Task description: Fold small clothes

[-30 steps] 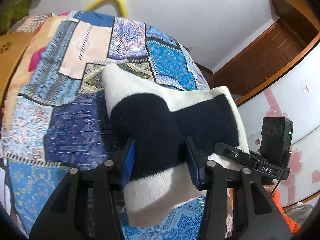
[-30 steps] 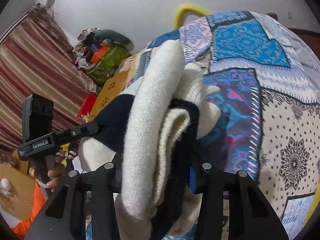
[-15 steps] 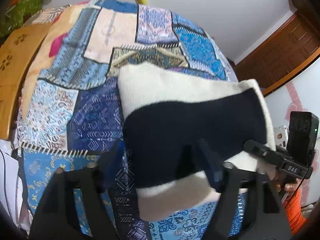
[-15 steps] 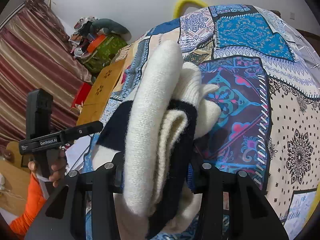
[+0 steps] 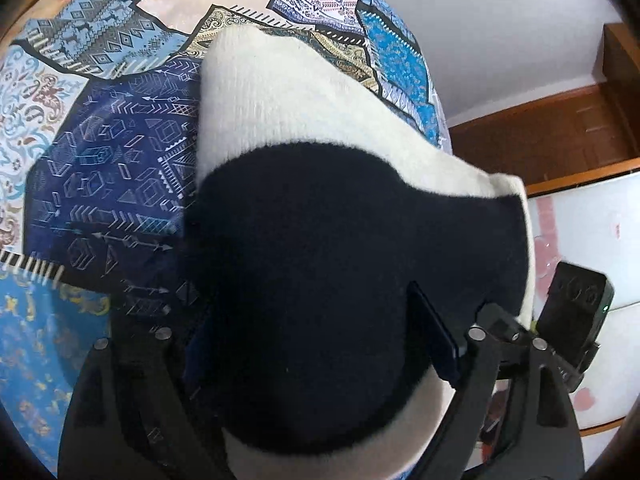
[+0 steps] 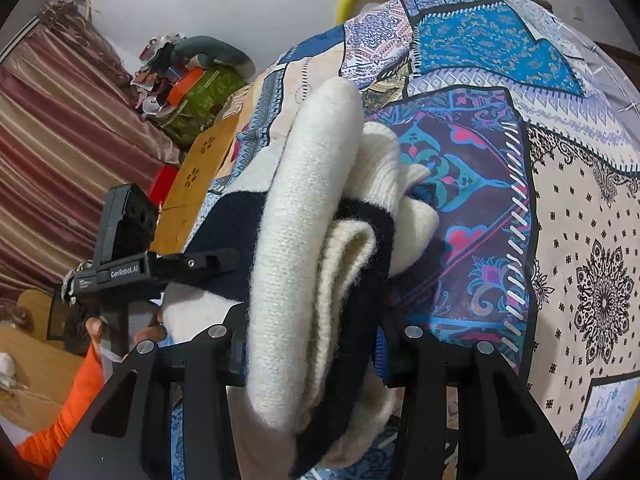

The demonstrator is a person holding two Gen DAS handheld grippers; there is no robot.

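Item: cream-and-navy knit (image 6: 304,264) lay bunched on the patchwork bedspread (image 6: 580,216) | Right gripper (image 6: 310,354) clamped its stacked folds | Left gripper (image 5: 320,344) had just been opening, knit between, pads apparently clear | Handling: soft, light, floppy; best pinched at folded edge.

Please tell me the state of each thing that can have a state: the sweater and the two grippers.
Cream and navy sweater: folded into a thick bundle, resting on the patchwork bedcover.
Left gripper: jaws just opened wide, sweater between them, pads not pressing.
Right gripper: clamped on the folded layers.
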